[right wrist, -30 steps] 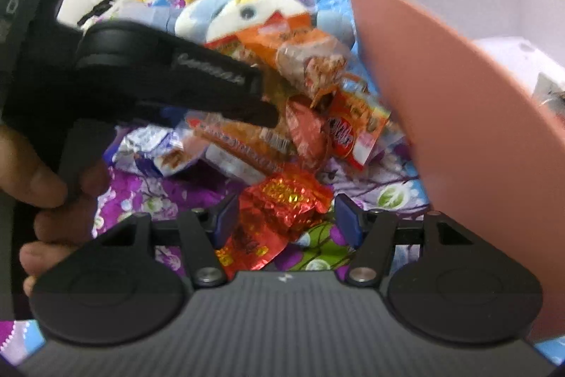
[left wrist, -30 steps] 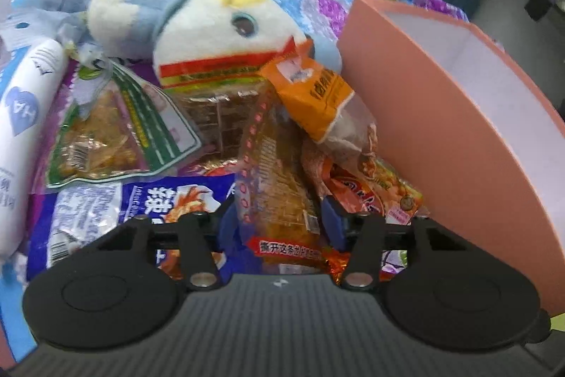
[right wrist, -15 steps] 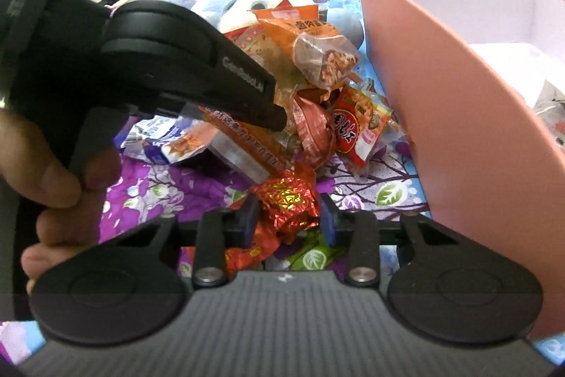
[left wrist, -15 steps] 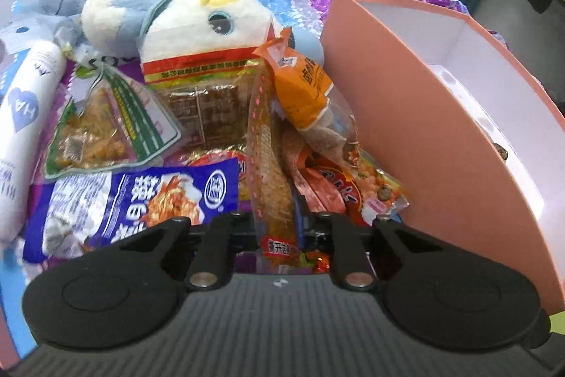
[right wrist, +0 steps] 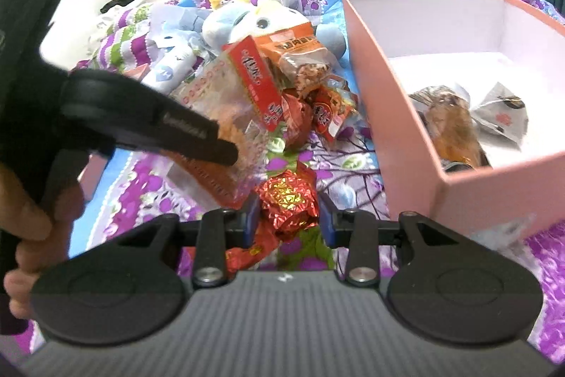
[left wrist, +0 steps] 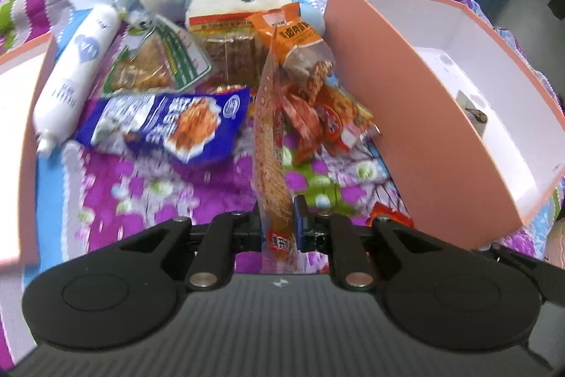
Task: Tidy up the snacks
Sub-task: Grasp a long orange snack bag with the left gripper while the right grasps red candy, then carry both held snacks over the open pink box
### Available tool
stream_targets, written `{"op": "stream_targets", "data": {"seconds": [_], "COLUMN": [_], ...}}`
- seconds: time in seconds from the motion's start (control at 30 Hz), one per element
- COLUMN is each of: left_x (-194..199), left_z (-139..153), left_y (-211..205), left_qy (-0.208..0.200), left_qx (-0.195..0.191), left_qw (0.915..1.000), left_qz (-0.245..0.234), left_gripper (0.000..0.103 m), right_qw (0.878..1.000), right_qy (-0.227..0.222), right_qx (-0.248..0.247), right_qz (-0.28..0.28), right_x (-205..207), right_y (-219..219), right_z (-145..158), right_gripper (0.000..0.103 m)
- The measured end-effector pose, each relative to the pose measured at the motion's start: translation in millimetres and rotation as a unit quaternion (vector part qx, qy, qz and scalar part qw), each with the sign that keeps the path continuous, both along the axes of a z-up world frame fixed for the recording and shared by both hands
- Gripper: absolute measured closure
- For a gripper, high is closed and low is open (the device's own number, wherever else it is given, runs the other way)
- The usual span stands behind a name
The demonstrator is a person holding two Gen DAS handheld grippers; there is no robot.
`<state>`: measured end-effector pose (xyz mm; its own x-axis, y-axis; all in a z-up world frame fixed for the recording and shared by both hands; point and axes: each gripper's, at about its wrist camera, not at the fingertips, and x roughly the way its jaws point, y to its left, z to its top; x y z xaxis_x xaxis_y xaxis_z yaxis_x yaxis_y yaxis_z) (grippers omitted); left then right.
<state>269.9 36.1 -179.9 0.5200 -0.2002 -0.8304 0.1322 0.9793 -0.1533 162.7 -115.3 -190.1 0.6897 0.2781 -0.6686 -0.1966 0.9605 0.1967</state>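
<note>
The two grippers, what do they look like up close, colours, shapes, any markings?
Both the left gripper and right gripper are matte black, with blue pads on the fingers, silver pivot screws, two round discs and a ribbed grey body. The left one, seen from the right wrist, bears faint raised lettering, unreadable.

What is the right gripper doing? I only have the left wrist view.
Observer: The right gripper is shut on a red foil candy pack.
Operator: Anything in the pink box? I barely see its floor.
Observer: Yes. The pink box holds an amber-brown packet and a grey-white sachet, both near its front wall.
Operator: My long packet is edge-on here. What does its face look like?
Observer: The right wrist view shows the broad side of the long packet: clear film with an orange-brown snack inside, pinched at one end by the left gripper.
</note>
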Motion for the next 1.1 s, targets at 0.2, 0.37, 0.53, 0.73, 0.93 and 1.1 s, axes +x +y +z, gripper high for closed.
{"op": "stream_targets", "data": {"seconds": [0.2, 0.37, 0.53, 0.73, 0.93, 1.1], "left_x": [-48, -88, -112, -137, -156, -163], "left_z": [7, 14, 16, 38, 69, 91], "left_y": [7, 13, 15, 7, 1, -18], "left_qy": [0.008, 0.009, 0.012, -0.003, -0.019, -0.03], "left_qx": [-0.01, -0.023, -0.019, -0.005, -0.017, -0.011], "left_qw": [0.9988, 0.997, 0.9962, 0.9966, 0.9958, 0.9966], "left_qz": [0.047, 0.074, 0.084, 0.082, 0.088, 0.076], "left_gripper": [0.086, 0.086, 0.086, 0.086, 0.086, 0.086], "right_qw": [1.0, 1.0, 1.0, 0.999, 0.998, 0.996], "right_qy": [-0.009, -0.013, -0.014, -0.04, -0.056, -0.081], "right_qx": [-0.009, -0.019, -0.016, -0.014, -0.005, -0.009], "right_qz": [0.006, 0.006, 0.0, -0.004, -0.013, -0.02], "right_x": [-36, -55, -58, -71, -85, -95], "right_y": [-13, -24, -31, -39, -57, -70], "right_z": [15, 23, 25, 48, 75, 97], "right_gripper": [0.067, 0.069, 0.07, 0.071, 0.071, 0.071]}}
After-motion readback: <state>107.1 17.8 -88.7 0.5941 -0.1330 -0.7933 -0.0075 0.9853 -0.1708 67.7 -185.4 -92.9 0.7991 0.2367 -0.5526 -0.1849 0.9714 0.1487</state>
